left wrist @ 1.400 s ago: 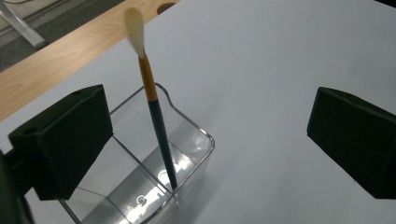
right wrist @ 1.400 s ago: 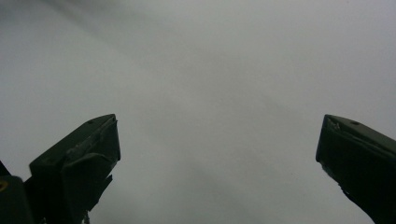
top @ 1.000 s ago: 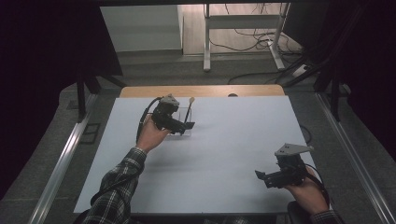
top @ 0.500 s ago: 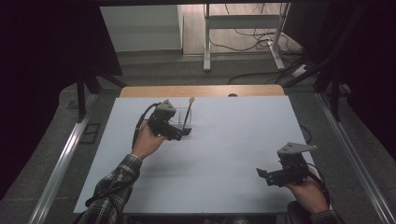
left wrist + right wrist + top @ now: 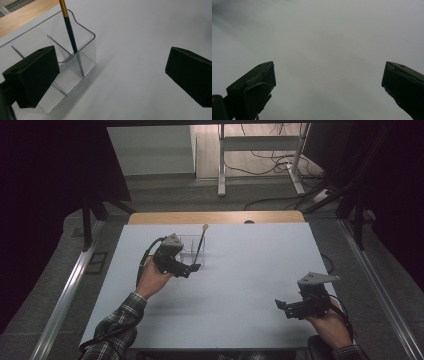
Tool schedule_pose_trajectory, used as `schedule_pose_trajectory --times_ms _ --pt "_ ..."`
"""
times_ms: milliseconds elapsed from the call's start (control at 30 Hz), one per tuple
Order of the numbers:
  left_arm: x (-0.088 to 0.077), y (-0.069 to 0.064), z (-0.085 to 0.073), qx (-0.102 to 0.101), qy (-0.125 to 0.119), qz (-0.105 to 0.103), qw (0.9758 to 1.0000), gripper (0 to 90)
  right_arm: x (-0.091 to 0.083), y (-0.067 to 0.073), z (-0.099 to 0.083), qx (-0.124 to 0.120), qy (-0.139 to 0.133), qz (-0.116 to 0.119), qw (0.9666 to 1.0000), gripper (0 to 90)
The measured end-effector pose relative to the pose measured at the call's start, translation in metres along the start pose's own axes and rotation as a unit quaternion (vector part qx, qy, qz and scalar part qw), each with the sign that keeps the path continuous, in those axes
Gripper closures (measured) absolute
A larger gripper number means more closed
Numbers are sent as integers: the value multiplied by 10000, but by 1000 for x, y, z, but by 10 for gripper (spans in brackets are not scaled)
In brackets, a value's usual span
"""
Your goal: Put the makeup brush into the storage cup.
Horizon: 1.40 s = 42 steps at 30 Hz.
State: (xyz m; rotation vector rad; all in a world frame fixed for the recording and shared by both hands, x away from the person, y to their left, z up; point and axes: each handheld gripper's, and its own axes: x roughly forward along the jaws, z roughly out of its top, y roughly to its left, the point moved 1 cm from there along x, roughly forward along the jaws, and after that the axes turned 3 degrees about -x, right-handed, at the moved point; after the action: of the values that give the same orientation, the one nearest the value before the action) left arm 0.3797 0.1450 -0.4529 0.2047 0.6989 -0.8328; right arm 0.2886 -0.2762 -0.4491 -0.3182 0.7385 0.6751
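A clear plastic organiser [image 5: 187,251] with dividers stands at the table's back left. A thin brush [image 5: 201,244] with a pale tip leans upright in its right compartment. My left gripper [image 5: 191,269] hovers just in front of it, open and holding nothing. In the left gripper view the organiser [image 5: 86,53] sits behind the left jaw, and the brush [image 5: 70,33], dark-handled with a gold band, rests in its corner cell. My left gripper [image 5: 112,75] spans bare table. My right gripper [image 5: 284,309] is open near the front right; my right gripper [image 5: 329,85] faces plain white table.
The white tabletop [image 5: 250,270] has a wooden strip [image 5: 215,217] along its far edge. Metal rails [image 5: 65,295] run down both sides. Beyond the table are a desk frame [image 5: 260,150] and loose cables [image 5: 270,167] on the floor.
My left gripper has drawn back toward the person and slightly left, away from the organiser. The brush stays in the organiser. The right gripper has barely moved.
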Motion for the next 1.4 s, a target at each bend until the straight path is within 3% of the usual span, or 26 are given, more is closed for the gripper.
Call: schedule_pose_trajectory --times_ms 600,967,1400 --pt "-14 -8 -17 -206 -67 -1 9998 0 1 -1 0 -56 18 -5 10000 0" --pt "-25 -16 -31 -134 40 109 9998 0 1 0 0 -75 26 -7 10000 0" --pt "-42 -19 -46 -193 17 195 9996 0 1 0 0 -85 37 -6 10000 0"
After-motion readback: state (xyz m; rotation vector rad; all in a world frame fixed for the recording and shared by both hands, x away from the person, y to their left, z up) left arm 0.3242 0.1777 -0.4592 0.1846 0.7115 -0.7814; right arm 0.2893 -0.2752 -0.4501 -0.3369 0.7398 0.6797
